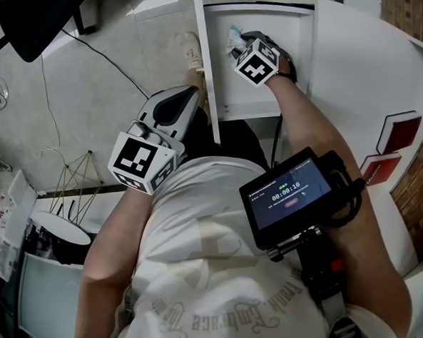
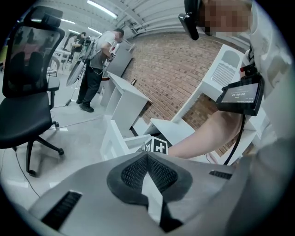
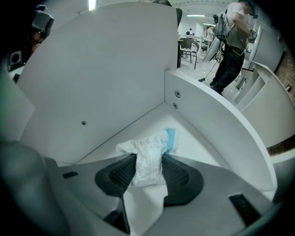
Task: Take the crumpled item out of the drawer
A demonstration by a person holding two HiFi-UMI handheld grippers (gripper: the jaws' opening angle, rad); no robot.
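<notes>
**Pinching the crumpled item at the drawer's back corner: risks, then pose**

Risks, as judged:
- Risking a knock on the drawer [image 1: 210,79]. Working tight against its rear and side walls, so possibly catching the right gripper [image 3: 148,171] on a panel when lifting at a slant, and jarring the hold.
- Risking a slip. Pinching only the near lobe of the crumpled item [image 3: 147,159], leaving the blue-edged far part loose beyond the pads. Probably squashing a soft wad rather than locking it, and dropping it back on the drawer floor.
- Possibly tearing it when pulling fast.

Pose:
- Reaching the right forearm [image 1: 316,122] forward and down into the open drawer.
- Keeping the right jaws narrow, pressing on the item from both sides, at the far corner and not yet out of the drawer.
- Holding the left gripper [image 2: 147,159] back near the body, just beside the drawer's outer left wall, jaws closed together on nothing.
</notes>
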